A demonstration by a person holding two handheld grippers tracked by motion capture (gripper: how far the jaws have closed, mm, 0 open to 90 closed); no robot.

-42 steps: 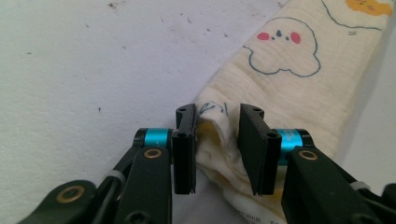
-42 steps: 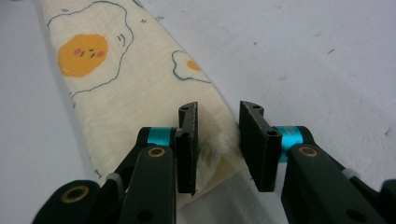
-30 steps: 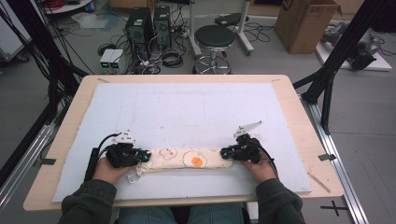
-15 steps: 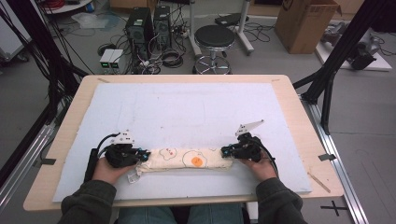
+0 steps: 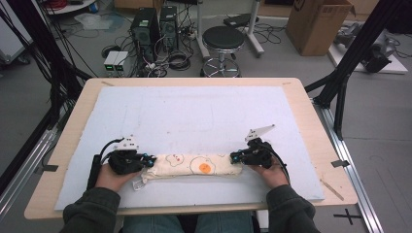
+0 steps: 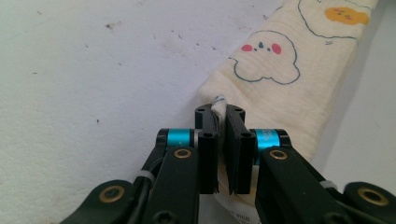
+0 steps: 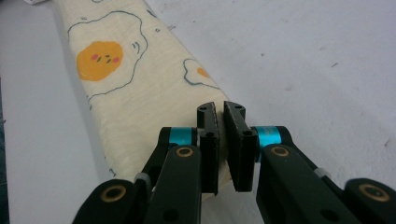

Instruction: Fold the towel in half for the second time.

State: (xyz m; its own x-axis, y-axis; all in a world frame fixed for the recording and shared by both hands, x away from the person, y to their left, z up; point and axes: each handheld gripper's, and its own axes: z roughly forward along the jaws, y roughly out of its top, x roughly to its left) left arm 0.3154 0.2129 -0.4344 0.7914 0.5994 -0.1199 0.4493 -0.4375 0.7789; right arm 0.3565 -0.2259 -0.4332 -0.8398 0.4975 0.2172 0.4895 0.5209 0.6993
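A cream cloth (image 5: pixel 194 165) printed with fried eggs lies folded into a long narrow strip near the mat's front edge. My left gripper (image 5: pixel 151 160) is shut on its left end. In the left gripper view the jaws (image 6: pixel 220 112) pinch a corner of the cloth (image 6: pixel 280 79) and have just been closing on it. My right gripper (image 5: pixel 234 157) is shut on the right end. In the right gripper view the cloth (image 7: pixel 135 84) runs in between the closed pads (image 7: pixel 220 109). Both hands rest low on the mat.
A white foam mat (image 5: pixel 194 111) covers most of the wooden table (image 5: pixel 316 126). A small white label (image 5: pixel 138 182) sticks out under the cloth's left end. Beyond the table stand a stool (image 5: pixel 222 39), computer towers (image 5: pixel 150 24) and a cardboard box (image 5: pixel 316 22).
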